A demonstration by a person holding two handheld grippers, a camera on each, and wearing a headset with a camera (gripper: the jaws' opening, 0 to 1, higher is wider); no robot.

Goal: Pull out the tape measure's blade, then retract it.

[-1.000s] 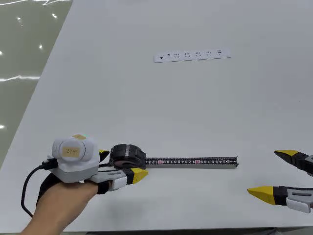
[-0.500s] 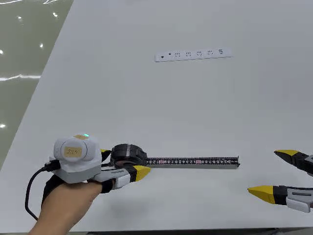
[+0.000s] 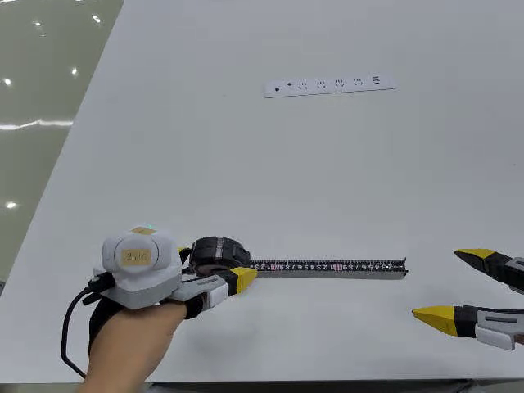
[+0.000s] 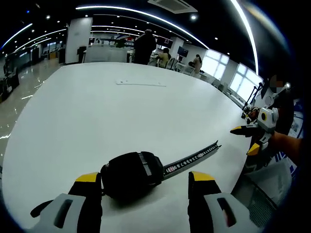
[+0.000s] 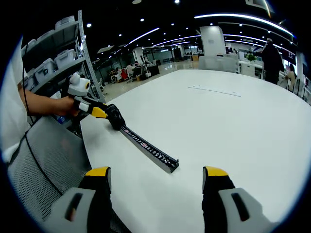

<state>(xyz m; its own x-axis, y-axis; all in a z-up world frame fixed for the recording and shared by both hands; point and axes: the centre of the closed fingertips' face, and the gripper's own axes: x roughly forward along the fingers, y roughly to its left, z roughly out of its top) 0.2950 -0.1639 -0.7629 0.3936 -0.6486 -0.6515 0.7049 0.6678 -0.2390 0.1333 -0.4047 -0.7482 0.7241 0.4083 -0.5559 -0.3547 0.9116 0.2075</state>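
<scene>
The right claw (image 3: 437, 282) is cut by the frame's right edge; the left claw (image 3: 219, 264) hides part of the tape measure (image 3: 214, 248); the numerals on its blade (image 3: 327, 267) are illegible.

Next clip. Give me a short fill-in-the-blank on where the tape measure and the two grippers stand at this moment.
1. The tape measure's case, coloured ___, sits between the left gripper's jaws.
2. The right gripper's jaws are ___ and hold nothing.
3. The blade lies pulled out on the table, whose top is ___.
Missing words: black; open; white.
</scene>
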